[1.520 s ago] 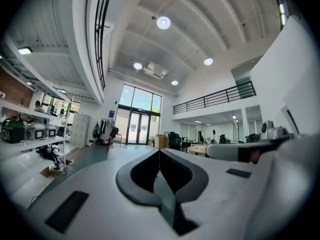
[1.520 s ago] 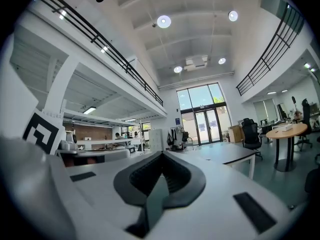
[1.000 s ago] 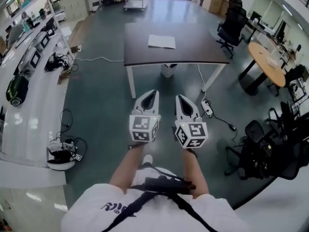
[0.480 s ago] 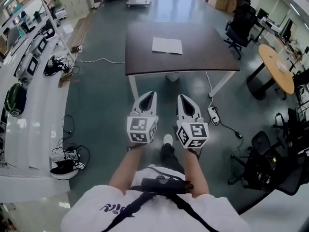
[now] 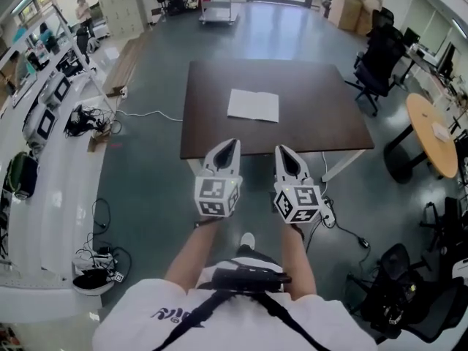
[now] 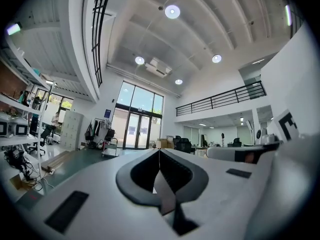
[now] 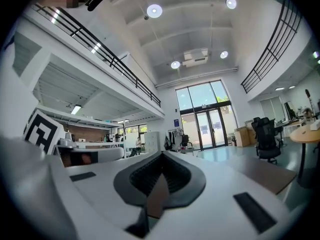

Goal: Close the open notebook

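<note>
In the head view, you hold the left gripper [image 5: 228, 148] and the right gripper [image 5: 284, 154] side by side in front of you, both pointing ahead. Their tips show against the near edge of the dark table [image 5: 322, 123]. The notebook [image 5: 253, 105] lies open and flat near the middle of the table, beyond both grippers and well apart from them. Nothing else lies on the table. A black chair [image 5: 380, 61] stands off its far right corner, and a round table [image 5: 430, 134] stands further right.

In the left gripper view, your left gripper [image 6: 159, 154] has its jaws pressed together with nothing between them. It looks out level across the hall toward the glass doors [image 6: 137, 126]. The right gripper shows as a white shape at the right edge.

In the right gripper view, your right gripper [image 7: 161, 156] also has its jaws pressed together and empty. A strip of the table [image 7: 267, 176] shows low on the right, with the chair [image 7: 264, 134] behind it.
</note>
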A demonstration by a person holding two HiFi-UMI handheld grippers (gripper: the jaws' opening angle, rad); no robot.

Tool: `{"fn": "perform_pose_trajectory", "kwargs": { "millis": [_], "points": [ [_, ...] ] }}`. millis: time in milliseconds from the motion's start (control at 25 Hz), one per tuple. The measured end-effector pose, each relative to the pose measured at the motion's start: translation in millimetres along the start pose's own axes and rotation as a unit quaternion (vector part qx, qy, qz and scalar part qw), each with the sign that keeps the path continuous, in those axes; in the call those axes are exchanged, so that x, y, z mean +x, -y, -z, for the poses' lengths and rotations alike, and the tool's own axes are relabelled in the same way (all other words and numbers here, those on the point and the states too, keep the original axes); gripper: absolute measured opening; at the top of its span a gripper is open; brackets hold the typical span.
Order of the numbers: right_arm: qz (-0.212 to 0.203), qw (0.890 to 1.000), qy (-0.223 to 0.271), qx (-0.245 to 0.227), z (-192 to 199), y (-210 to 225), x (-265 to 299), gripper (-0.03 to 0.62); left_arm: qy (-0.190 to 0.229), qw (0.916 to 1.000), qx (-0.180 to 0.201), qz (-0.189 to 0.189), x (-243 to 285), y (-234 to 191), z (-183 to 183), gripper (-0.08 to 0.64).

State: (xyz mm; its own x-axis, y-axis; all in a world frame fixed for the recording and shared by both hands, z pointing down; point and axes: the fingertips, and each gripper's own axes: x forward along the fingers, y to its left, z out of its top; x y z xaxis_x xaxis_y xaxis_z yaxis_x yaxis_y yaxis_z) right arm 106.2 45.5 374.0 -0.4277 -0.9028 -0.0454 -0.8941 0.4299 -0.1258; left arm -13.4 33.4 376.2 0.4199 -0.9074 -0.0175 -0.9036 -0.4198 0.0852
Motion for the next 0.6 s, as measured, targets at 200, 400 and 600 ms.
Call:
{"fn": "perform_pose_trajectory", "kwargs": {
  "millis": [200, 400, 600],
  "points": [
    [-0.015, 1.0, -0.004, 0.003, 4, 55, 62, -0.009, 0.006, 0.9999, 0.006, -0.01, 81, -8, -1, 0.008],
    [-0.031, 0.999, -0.022, 0.011, 11, 78, 111, -0.008, -0.015, 0.9998, 0.011, -0.01, 131, -17, 8, 0.008],
    [-0.036, 0.999, -0.028, -0.005, 18, 96, 156, -0.009, -0.021, 0.9998, 0.001, 0.004, 181, -30, 19, 0.008]
  ]
}}
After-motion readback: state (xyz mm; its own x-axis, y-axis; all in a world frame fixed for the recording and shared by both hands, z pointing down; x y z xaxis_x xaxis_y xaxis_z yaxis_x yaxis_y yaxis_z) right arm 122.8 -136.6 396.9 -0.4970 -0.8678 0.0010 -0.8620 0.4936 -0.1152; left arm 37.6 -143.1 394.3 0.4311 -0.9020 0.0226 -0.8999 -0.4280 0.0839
